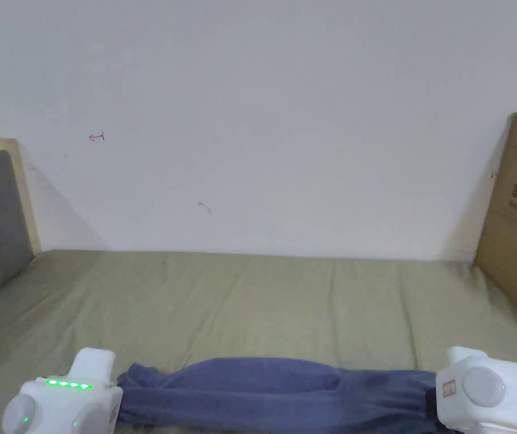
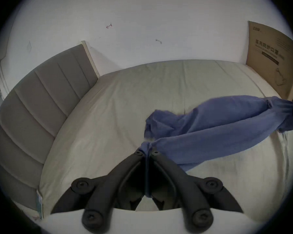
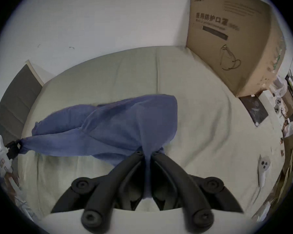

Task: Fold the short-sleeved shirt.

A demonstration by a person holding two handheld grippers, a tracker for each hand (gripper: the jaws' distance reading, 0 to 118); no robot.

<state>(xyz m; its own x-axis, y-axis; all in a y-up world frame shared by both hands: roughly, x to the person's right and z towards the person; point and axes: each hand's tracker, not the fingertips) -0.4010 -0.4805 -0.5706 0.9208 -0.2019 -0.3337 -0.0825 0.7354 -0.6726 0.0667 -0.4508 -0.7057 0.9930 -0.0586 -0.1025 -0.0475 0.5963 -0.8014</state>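
Black jaws of the left hand-held gripper (image 2: 147, 152) are pressing together on a bunched corner of the shirt (image 2: 210, 128), cloth running down between them. Right hand-held gripper (image 3: 146, 152) is doing the same at the other end, both jaws closed on a pinch of the blue fabric.

Shirt is hanging stretched between the two, twisted into a loose rope, sagging a little in the middle. It is being held above the near part of the bed (image 1: 263, 299); whether its lowest fold is touching the sheet cannot be told. In the head view the shirt (image 1: 274, 390) is spanning the bottom of the frame, from the white housing of the left hand-held gripper (image 1: 65, 404) to that of the right hand-held gripper (image 1: 491, 390).

Bed is wearing a pale green sheet, lightly creased. Grey padded headboard (image 2: 41, 102) is standing at its left end, against the white wall (image 1: 263, 113).

Cardboard box (image 3: 235, 40) is standing on the right end of the bed, touching the wall, well apart from the shirt.

White controller (image 3: 263, 170) is lying on the sheet near the right edge, right of the right hand-held gripper.
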